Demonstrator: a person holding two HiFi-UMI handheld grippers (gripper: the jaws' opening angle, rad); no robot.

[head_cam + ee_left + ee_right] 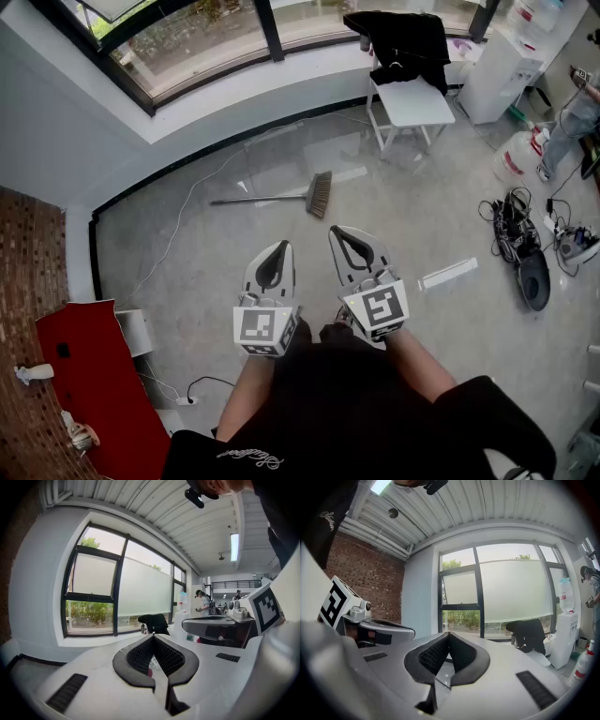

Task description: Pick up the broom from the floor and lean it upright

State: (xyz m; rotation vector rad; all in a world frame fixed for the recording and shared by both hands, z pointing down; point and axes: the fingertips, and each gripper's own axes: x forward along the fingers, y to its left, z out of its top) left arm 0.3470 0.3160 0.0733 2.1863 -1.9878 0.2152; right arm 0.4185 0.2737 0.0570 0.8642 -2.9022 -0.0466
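Note:
A broom [281, 196] lies flat on the grey floor, its thin handle pointing left and its brown bristle head [321, 193] to the right. Both grippers hover side by side well short of it, nearer the person. My left gripper [280, 246] has its jaws shut with nothing between them; in the left gripper view its tips [153, 636] meet. My right gripper [339, 231] is likewise shut and empty, its tips [448, 633] touching in the right gripper view. The broom does not show in either gripper view.
A white table [412, 100] with a black garment [398, 45] stands beyond the broom by the curved window wall. Cables and a black device [521, 246] lie at the right near a water jug [518, 156]. A red panel [89, 384] and a brick wall sit at the left.

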